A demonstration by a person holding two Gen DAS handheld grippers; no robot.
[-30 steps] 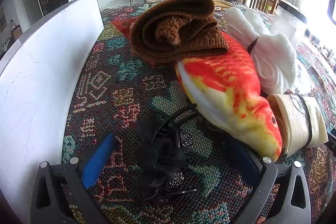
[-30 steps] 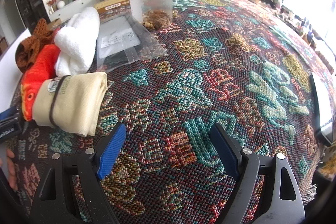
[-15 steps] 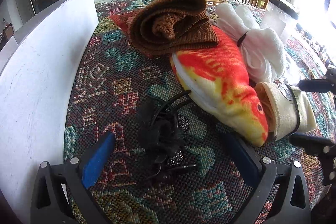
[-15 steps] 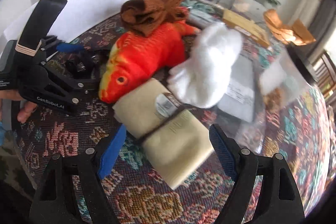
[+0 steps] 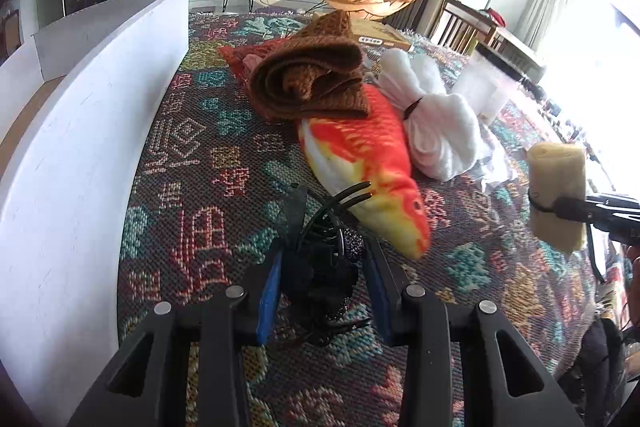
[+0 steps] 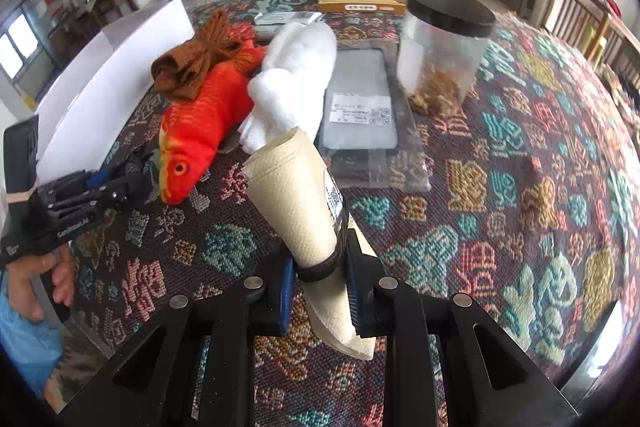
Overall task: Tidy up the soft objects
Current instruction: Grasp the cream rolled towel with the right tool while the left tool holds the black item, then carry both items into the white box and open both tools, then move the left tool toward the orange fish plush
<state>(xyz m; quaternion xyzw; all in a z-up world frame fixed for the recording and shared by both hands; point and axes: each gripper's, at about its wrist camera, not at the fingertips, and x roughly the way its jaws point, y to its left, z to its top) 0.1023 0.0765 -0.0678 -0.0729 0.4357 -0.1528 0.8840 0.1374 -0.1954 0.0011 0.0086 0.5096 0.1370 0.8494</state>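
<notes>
The right claw (image 6: 318, 287) is clamped on the beige roll (image 6: 300, 203) at its black band, holding it clear of the counter (image 6: 520, 187). The roll is soft, light cloth; the band keeps it compact, so the banded waist is the soundest grip point. Its free ends are likely to sag or unfurl if gripped there.

The left claw (image 5: 322, 283) stands closed around the black hair clip (image 5: 320, 263), which rests on the counter just beside the nose of the fish plush (image 5: 368, 167). The clip appears stiff and springy with thin prongs; it is best taken across its body, not the prongs.

The fish plush lies on the counter, touching the brown knit (image 5: 312, 79) that overlaps its tail and the white bundle (image 5: 436, 123) alongside. All three look light and compressible; a mid-body grip should suit each.
</notes>
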